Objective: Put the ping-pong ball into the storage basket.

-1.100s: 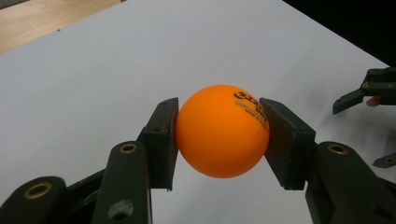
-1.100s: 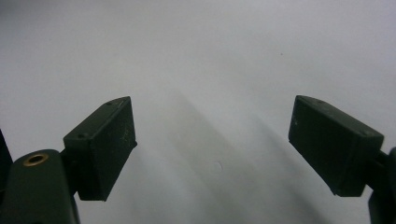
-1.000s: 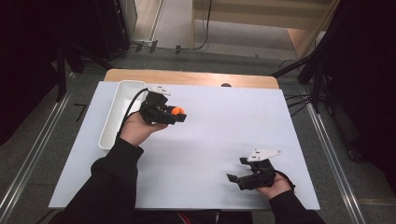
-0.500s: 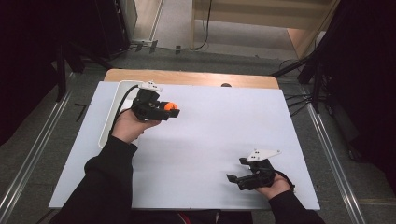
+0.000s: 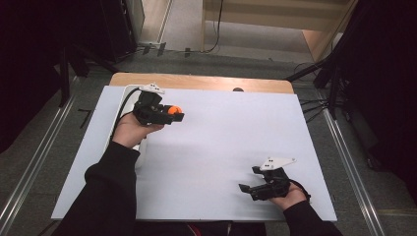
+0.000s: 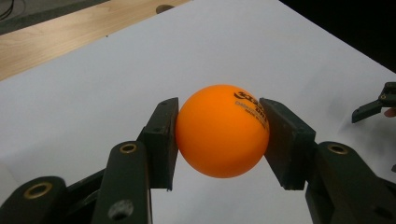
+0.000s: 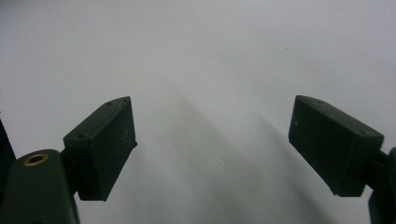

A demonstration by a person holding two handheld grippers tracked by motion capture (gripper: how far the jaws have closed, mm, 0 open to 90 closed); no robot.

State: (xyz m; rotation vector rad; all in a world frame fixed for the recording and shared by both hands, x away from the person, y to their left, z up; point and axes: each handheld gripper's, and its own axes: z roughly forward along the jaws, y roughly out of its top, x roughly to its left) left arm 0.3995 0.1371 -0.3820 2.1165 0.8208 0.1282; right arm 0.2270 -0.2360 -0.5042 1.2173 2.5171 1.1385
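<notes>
White table (image 5: 221,147): left tongs (image 6: 219,130) clamp orange ball (image 6: 222,130); right tongs (image 7: 212,149) gape.

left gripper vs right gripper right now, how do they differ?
The left gripper is shut on the orange ball; the right gripper is open with nothing between its jaws. The left sits far on the white sheet beside the white tray; the right sits near the person. Both have black jaws.

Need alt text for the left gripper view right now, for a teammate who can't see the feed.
The left gripper holds an orange ball with black printed lettering, one black jaw pressed against each side, above a white table surface. A strip of wooden edge runs along the top left, and part of the other gripper shows at the far right.
</notes>
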